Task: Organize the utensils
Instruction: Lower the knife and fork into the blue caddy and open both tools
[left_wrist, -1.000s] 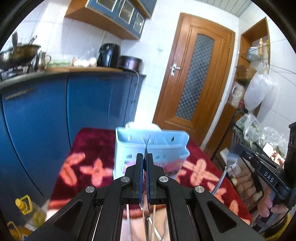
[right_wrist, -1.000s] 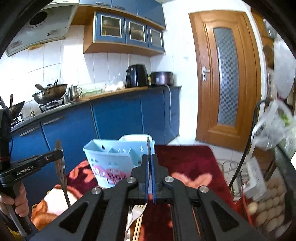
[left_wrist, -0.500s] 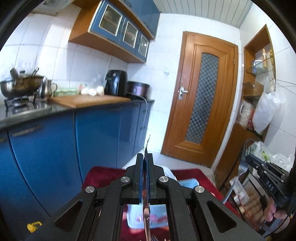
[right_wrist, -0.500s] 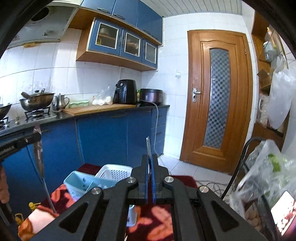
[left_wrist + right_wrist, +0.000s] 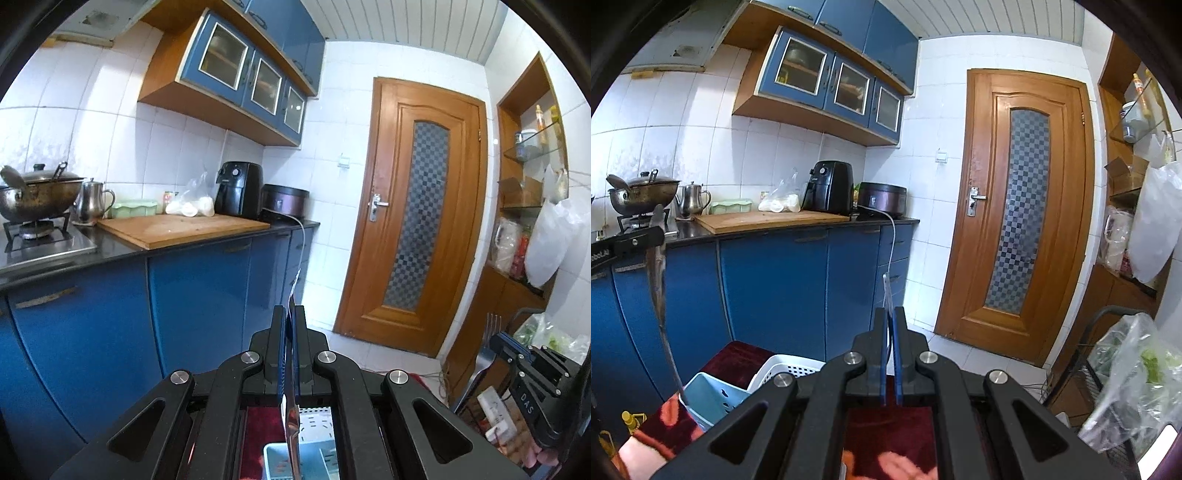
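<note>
Left wrist: knife [image 5: 294,424] between tool [image 5: 291,314] fingers.

blue cabinets [image 5: 207,295], white tiled wall [image 5: 74,147], wooden door [image 5: 417,221]

The left tool [image 5: 291,314] is matt black plastic with bright steel screws and blue pads, clamped on a thin polished metal knife [image 5: 293,421]. The right tool [image 5: 891,325] has the same matt finish and grips a shiny metal fork [image 5: 489,345]. The pale blue caddy [image 5: 714,400] and white basket [image 5: 783,367] are smooth plastic. The cloth [image 5: 738,360] looks plush, dark red. The cutting board [image 5: 181,229] is bare wood, the door [image 5: 417,206] varnished wood, the cabinet fronts [image 5: 192,299] glossy blue
</note>
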